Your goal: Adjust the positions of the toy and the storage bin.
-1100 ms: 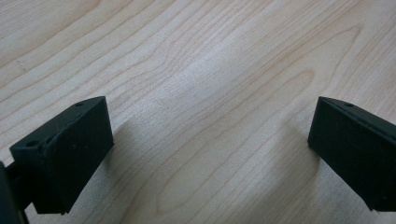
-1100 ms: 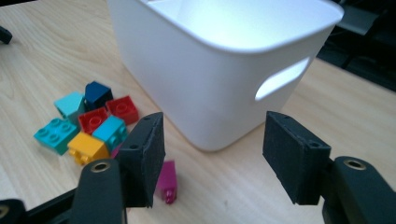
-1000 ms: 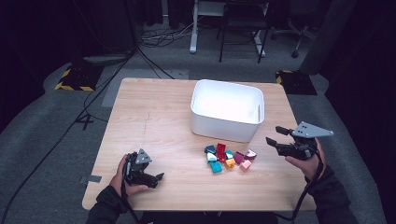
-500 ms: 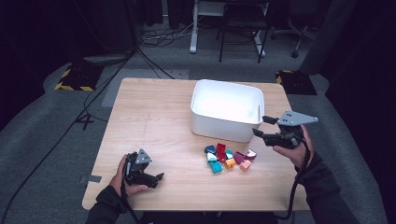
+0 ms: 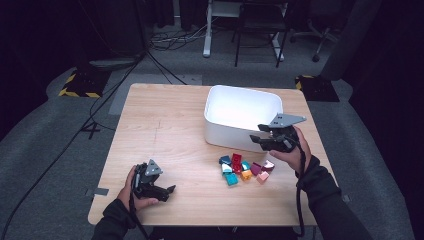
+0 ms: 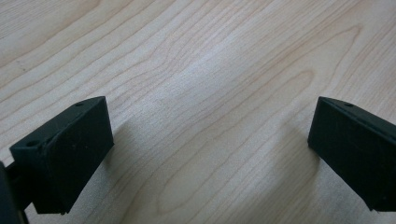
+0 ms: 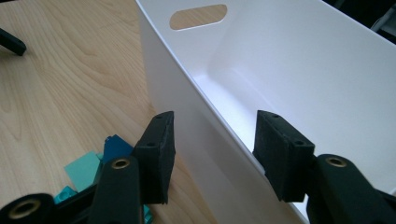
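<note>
No writing, brand or label can be read on anything in view. The right gripper (image 5: 262, 139) is held at the near wall of the white bin (image 5: 235, 125), and in the right gripper view that wall (image 7: 187, 107) is seen straddled by the two black jaws, one outside and one inside; the jaws have just been closing, yet a gap remains on both sides, so the wall is not clamped. The bin's far end is cut off in that view. The left gripper (image 5: 165, 191) is rested on the wooden table (image 5: 165, 125) near its front edge, jaws spread wide with bare wood between them. A cluster of small coloured blocks (image 5: 243, 169) is laid just in front of the bin; their shapes are too small to make out. Grey carpet, cables and dark drapes are seen around the table.
</note>
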Demonstrator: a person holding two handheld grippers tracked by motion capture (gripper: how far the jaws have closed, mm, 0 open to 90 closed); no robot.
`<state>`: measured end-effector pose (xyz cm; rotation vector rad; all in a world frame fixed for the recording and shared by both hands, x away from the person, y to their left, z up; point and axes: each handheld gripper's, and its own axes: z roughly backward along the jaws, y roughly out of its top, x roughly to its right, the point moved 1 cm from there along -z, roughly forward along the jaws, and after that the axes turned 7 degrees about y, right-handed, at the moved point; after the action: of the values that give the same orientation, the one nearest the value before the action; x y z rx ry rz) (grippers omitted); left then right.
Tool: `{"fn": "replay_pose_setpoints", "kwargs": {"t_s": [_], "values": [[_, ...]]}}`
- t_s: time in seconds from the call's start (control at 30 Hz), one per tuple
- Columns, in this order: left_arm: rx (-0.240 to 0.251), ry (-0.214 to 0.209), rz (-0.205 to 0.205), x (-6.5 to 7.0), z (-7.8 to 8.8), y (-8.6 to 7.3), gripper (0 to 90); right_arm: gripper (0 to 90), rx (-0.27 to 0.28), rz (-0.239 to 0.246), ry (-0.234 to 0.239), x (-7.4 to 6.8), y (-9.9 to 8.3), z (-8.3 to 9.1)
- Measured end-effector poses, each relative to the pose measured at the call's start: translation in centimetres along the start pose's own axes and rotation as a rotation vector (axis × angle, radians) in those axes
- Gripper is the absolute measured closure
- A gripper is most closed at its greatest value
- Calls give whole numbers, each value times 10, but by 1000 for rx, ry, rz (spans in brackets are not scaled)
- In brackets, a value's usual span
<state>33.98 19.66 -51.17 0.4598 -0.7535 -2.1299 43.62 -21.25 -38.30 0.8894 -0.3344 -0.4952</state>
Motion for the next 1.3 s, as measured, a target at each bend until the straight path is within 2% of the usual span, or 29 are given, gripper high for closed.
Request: {"fn": "replay_pose_setpoints", "kwargs": {"t_s": [0.07, 0.13, 0.2, 0.27, 0.37, 0.43, 0.5, 0.53, 0.67, 0.9, 0.97, 1.0, 1.07, 1.13, 1.2, 1.23, 1.27, 1.3], "values": [[-1, 0, -1, 0, 0, 0, 3, 520, -11, 9, 9, 1, 1, -5], [0, -1, -1, 0, 0, 0, 3, 617, -14, 10, 17, 3, 2, -6], [-1, 0, -1, 0, 0, 0, 3, 663, -12, 16, 37, 6, 2, -6], [-1, 0, -1, 0, 0, 0, 3, 704, -28, 29, 28, 7, 1, -6], [-1, -1, 0, 0, 0, 0, 3, 725, -31, 45, 34, 7, 1, -5], [0, -1, 0, 0, 0, 0, 3, 764, -33, 66, 60, 5, 0, -2], [-2, -1, 0, 0, 0, 0, 3, 772, -33, 79, 61, 5, -1, -1], [-1, -1, -1, 0, 0, 0, 3, 786, -40, 112, 58, 2, -2, 2], [2, 0, -1, 0, 0, 0, 3, 792, -45, 151, 49, -2, -9, 13], [-1, -1, 0, 0, 0, 0, 3, 772, -17, 151, 37, -2, -26, 31], [-3, 1, 1, 0, 0, 0, 3, 590, 6, 136, 29, -2, -32, 40], [-3, 1, 1, 0, 0, 0, 3, 590, 6, 136, 29, -2, -32, 40], [-1, -1, 0, 0, 0, 0, 3, 539, 39, 105, 9, 1, -33, 49], [-1, -1, 0, 0, 0, 0, 3, 490, 97, 53, -23, 7, -33, 60], [-1, -2, 0, 0, 0, 0, 3, 471, 122, 18, -62, 16, -34, 68], [-1, -2, 0, 0, 0, 0, 3, 471, 122, 18, -62, 16, -34, 68], [0, -1, -1, 0, 0, 0, 3, 466, 130, -4, -82, 20, -35, 71], [-3, 2, 1, 0, 0, 0, 3, 451, 123, -28, -122, 25, -35, 73]]}}
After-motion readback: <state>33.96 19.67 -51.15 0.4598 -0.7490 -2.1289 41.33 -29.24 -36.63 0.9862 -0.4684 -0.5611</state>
